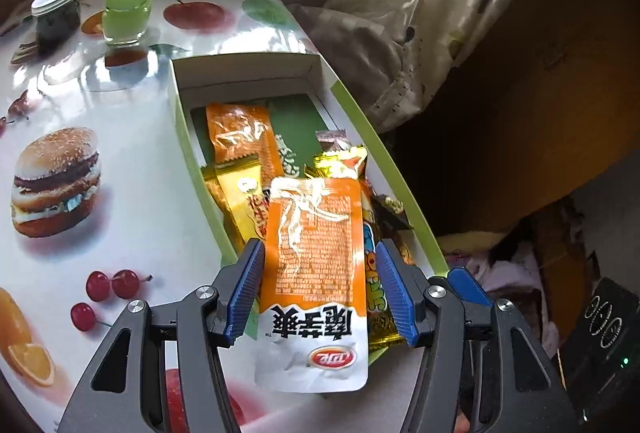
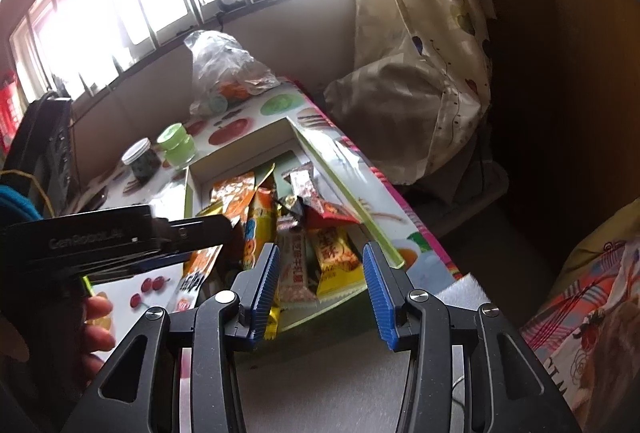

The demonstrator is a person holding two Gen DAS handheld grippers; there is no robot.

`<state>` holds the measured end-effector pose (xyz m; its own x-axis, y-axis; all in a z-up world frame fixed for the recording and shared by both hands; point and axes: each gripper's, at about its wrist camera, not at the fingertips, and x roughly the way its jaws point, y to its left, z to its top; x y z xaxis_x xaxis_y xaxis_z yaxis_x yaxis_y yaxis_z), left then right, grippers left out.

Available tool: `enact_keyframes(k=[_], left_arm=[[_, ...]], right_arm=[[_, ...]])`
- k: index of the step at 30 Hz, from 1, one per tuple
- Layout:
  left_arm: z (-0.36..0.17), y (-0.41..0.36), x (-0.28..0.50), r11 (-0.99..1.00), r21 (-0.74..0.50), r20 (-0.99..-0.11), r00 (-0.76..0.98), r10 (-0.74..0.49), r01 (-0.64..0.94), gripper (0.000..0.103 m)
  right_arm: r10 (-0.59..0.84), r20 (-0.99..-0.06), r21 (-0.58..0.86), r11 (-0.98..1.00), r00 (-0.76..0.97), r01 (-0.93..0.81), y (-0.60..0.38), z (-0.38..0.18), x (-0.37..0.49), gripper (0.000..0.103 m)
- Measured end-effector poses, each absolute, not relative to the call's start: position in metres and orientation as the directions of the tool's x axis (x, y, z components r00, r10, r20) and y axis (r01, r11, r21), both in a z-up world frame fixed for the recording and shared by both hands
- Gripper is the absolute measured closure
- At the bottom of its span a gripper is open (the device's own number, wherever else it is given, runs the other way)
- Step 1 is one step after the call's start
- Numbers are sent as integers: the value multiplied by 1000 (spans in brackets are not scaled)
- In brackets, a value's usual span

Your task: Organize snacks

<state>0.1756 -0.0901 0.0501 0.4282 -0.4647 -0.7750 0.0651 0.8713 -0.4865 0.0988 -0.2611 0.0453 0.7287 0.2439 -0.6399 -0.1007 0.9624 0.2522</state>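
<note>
Left wrist view, your left gripper (image 1: 320,289) spread apart around orange-white pouch (image 1: 316,273) hanging over green box (image 1: 188,153) rim, pads not pressing, box stuffed with snack packets (image 2: 296,233), right gripper (image 2: 320,289) wide, nothing held

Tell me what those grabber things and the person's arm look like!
Each gripper, left gripper and right gripper, has two black arms with cut-out holes and silver bolts, ending in blue ribbed pads. The left one's black body bears pale lettering. A blue sleeve shows near it.
</note>
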Motion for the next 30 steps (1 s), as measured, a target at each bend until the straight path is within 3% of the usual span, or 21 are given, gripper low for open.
enact_keyframes(k=[10,15,23,27,30], left_arm=[[49,-86,177,847,-527,-756,419,-502,64,45],[48,-81,174,823,-564,-740,404,-538,65,45],[51,-77,171,814,-577,-728,408,-551,68,45],[50,-75,170,805,-589,-721,404,-563,70,45],[47,-77,170,796,-602,-717,393,-576,68,45]], right_arm=[[364,-628,269,931,688,-247,-226,42,87,60],[349,-648,248,937,677,-246,-215,36,92,60],[222,-675,77,970,704,-231,-206,33,100,59],[191,-706,82,979,682,-188,-215,27,108,59],[238,-670,150,971,703,-186,-225,33,101,59]])
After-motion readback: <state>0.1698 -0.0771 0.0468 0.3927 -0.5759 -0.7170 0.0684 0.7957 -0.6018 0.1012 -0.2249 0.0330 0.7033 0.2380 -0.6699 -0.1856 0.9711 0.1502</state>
